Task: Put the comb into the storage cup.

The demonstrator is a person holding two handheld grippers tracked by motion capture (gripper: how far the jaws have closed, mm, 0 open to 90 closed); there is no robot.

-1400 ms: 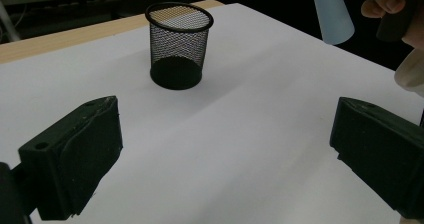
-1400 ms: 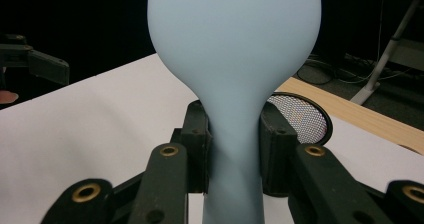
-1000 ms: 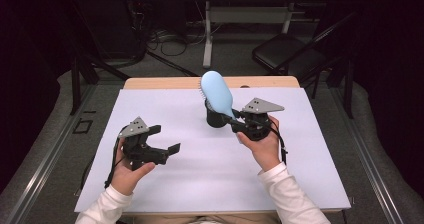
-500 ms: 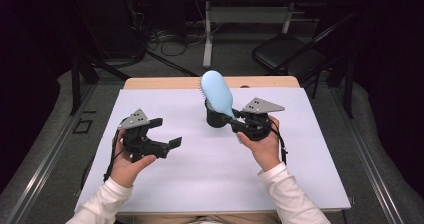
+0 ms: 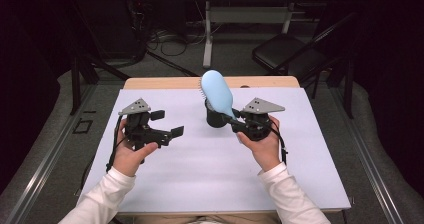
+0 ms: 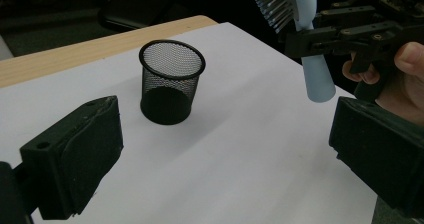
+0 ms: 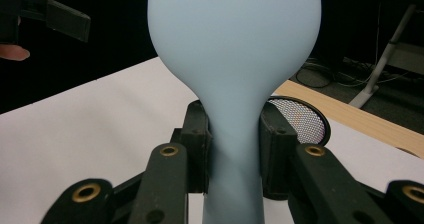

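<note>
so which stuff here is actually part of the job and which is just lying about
Part of the job:
- light blue hairbrush, clamped by its handle in the right gripper
- black mesh cup, upright on the white table cover
- left gripper, open and holding nothing

Just lying about:
- folding chair behind the table
- floor cables

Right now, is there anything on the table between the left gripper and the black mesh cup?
No. In the left gripper view, bare white table lies between the left gripper and the black mesh cup.
</note>
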